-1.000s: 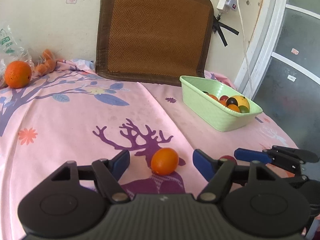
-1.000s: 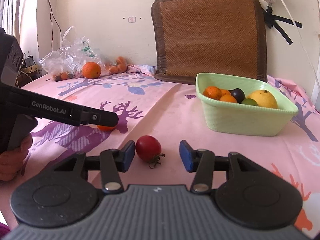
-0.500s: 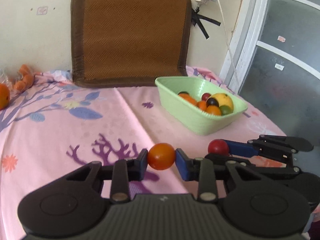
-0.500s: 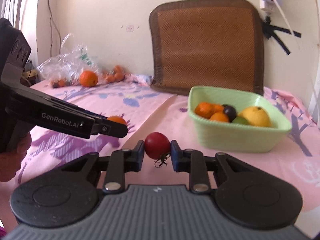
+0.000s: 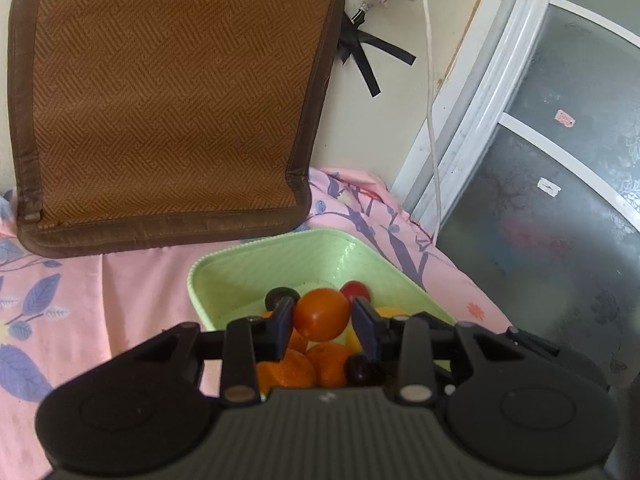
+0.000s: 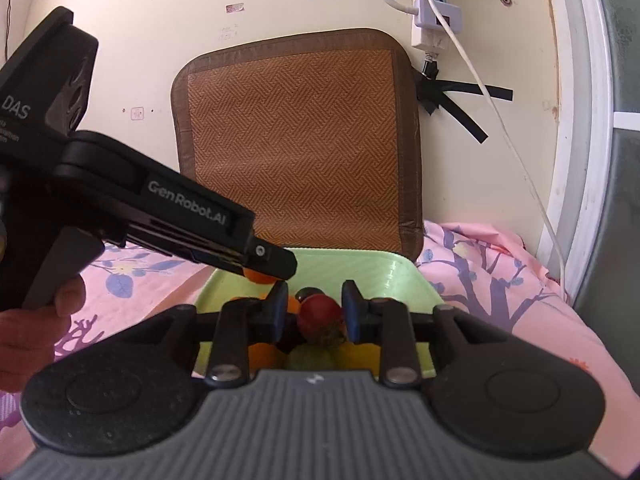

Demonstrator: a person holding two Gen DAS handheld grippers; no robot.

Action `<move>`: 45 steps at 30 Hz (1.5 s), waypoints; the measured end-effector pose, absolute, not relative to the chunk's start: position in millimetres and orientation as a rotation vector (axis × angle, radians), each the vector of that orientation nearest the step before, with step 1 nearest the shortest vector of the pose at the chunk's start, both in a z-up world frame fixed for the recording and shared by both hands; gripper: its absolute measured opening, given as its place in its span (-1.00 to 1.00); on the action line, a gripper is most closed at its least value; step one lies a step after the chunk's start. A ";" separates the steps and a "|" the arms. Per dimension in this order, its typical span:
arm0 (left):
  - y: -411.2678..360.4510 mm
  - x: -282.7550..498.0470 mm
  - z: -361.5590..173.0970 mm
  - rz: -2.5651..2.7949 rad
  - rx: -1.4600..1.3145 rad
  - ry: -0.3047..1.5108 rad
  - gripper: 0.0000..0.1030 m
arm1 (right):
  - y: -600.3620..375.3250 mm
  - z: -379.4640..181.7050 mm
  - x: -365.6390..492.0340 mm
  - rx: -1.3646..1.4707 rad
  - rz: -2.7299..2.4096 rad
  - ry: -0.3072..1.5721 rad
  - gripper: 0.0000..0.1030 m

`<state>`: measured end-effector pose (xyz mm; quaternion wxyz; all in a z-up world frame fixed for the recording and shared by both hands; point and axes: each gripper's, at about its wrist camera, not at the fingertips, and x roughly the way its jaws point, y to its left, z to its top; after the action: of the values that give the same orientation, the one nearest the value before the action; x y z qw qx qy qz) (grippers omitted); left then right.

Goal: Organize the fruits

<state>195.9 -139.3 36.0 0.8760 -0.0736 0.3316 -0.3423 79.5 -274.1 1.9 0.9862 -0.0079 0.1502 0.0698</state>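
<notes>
Scene: a pink floral cloth (image 5: 132,280) covers the surface; a brown woven mat (image 5: 168,96) leans on the wall in the upper half of both views.
Green basket: the green basket (image 5: 320,252) sits at the centre of each view, just below the mat, with its far inner wall bare.
Fruit already in basket: several oranges (image 5: 288,372), a dark plum-like fruit (image 5: 360,368), a yellow fruit partly hidden, and a green one at the lower centre of the right wrist view.
Left gripper: the left gripper (image 5: 322,318) hangs over the basket, at lower centre of its own view and entering from the left edge of the right wrist view.
Left jaws: parted a little wider than the small orange fruit (image 5: 322,314) between them; whether the pads touch it, I cannot tell.
Right gripper: the right gripper (image 6: 314,312) is also over the basket, at lower centre of its view.
Right jaws: spread apart, with gaps either side of the red tomato (image 6: 320,314), which appears to sit on the fruit pile.
Progress, as a judgement: both carried fruits have reached the basket; the tomato looks delivered, the small orange fruit is at the point of release.
Left to do: draw both grippers clear; no other loose fruit shows in these views, so I cannot say whether more waits elsewhere.
</notes>
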 end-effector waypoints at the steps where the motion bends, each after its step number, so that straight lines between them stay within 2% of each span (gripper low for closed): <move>1: -139.4 196.6 35.1 -0.710 -0.158 0.693 -0.21 | -275.9 2.0 78.9 -0.002 0.142 0.294 -0.36; 3: -136.7 194.9 37.0 -0.701 -0.164 0.684 -0.14 | -279.9 3.8 75.1 0.021 0.131 0.277 -0.29; 8: -118.6 180.9 48.6 -0.656 -0.187 0.664 -0.13 | -296.5 12.0 53.8 0.116 0.084 0.248 -0.30; 11: -107.8 156.7 55.7 -0.580 -0.143 0.639 0.08 | -303.8 9.6 31.7 0.197 0.040 0.256 -0.28; 13: -104.2 135.5 57.6 -0.533 -0.088 0.617 0.08 | -304.3 4.1 13.0 0.253 0.016 0.272 -0.22; 14: -103.9 125.3 57.6 -0.518 -0.064 0.608 0.10 | -302.2 1.7 4.1 0.266 0.006 0.276 -0.11; 16: -102.8 101.6 56.8 -0.475 -0.014 0.596 0.17 | -295.4 -2.4 -12.6 0.272 -0.006 0.284 -0.08; 17: -102.7 92.7 55.6 -0.457 0.003 0.595 0.23 | -291.8 -3.7 -20.1 0.274 -0.007 0.292 -0.08; 19: -102.0 74.7 53.2 -0.421 0.030 0.596 0.54 | -286.3 -5.4 -30.6 0.291 -0.018 0.312 -0.03; 20: -101.0 67.3 52.1 -0.410 0.037 0.591 0.79 | -283.9 -5.9 -35.9 0.299 -0.019 0.319 0.06; 21: -99.3 58.1 51.0 -0.392 0.045 0.584 0.88 | -281.6 -5.9 -40.3 0.305 -0.021 0.326 0.08; 26: -88.4 27.6 46.2 -0.353 0.049 0.579 0.99 | -270.6 -6.1 -60.7 0.327 -0.030 0.343 0.11; 38: -75.6 -2.8 30.1 -0.308 0.069 0.622 1.00 | -251.2 -7.6 -76.2 0.372 0.009 0.381 0.28; 45: -73.8 -8.4 28.6 -0.295 0.081 0.609 1.00 | -250.4 -7.6 -76.5 0.381 0.000 0.390 0.29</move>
<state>-8.4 -73.8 28.6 0.9424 0.0395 0.2988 -0.1448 -76.5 -250.4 -7.6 0.9631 0.1879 0.1928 0.0001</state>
